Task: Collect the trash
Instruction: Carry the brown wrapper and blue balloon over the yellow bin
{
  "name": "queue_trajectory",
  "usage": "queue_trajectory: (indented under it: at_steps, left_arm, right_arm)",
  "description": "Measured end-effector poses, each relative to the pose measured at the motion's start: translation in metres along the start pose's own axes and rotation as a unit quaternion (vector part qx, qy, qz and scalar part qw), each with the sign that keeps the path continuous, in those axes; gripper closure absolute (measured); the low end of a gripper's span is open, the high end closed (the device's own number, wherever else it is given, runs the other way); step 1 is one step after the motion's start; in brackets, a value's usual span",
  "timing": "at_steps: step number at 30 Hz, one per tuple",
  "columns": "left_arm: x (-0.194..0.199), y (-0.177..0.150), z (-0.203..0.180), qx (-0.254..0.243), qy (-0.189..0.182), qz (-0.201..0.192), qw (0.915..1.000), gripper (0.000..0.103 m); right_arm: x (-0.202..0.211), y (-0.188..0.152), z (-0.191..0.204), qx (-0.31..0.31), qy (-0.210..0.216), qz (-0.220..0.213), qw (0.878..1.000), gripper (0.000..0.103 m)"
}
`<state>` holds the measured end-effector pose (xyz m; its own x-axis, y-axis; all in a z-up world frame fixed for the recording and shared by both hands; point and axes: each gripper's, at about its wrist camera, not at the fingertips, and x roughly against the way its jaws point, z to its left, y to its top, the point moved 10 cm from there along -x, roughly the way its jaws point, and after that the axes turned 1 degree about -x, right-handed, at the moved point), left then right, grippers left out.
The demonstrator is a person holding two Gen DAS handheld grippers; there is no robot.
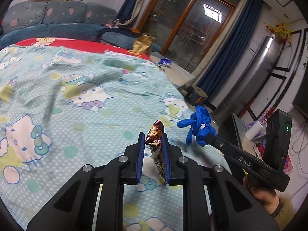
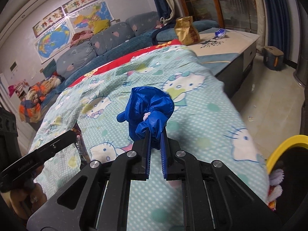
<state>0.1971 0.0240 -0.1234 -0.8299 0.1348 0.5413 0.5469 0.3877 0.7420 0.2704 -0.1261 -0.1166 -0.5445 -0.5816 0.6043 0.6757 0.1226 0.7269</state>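
**Both grippers hold trash above the cat-print blanket**

At the far left of the left wrist view, a grey-blue sofa (image 1: 57,15) with heart-patterned cushions runs along the wall, with a red cover edge just in front of it. The pale blue cat-print blanket (image 1: 77,96) fills the left and middle of that view. Low in the middle, the left gripper (image 1: 153,140) has its jaws drawn in narrow around a crumpled snack wrapper (image 1: 156,134), brown and gold foil with a checked strip; the blue pads press it from both sides, and its top pokes out above the fingertips, lifted clear of the blanket. Behind it, farther back, a gold foil bag (image 1: 143,44) stands upright on a pale table, with a small blue wrapper (image 1: 165,61) lying near it. To the right, the right gripper (image 1: 208,135) reaches in from the lower right corner, held by a hand (image 1: 263,194), its jaws nearly closed on a bunched blue glove (image 1: 198,125) that hangs above the blanket's edge.

In the right wrist view, the left gripper shows at the far left with the wrapper at its tip. The blue glove sits in the centre, pinched at its lower folds between the blue pads. At the far right edge, a yellow-rimmed bin (image 2: 284,144) stands beside the blanket, with some wrappers inside.
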Motion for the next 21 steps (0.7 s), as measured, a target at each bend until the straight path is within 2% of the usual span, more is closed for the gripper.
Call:
queue_trajectory:
  at_steps: [21]
  left_arm:
    - [-0.011,-0.015,-0.085,-0.074,-0.054,0.012,0.9958,0.087]
  right_arm:
    - [0.069,-0.016,-0.075,-0.056,-0.052,-0.036,0.996,0.098]
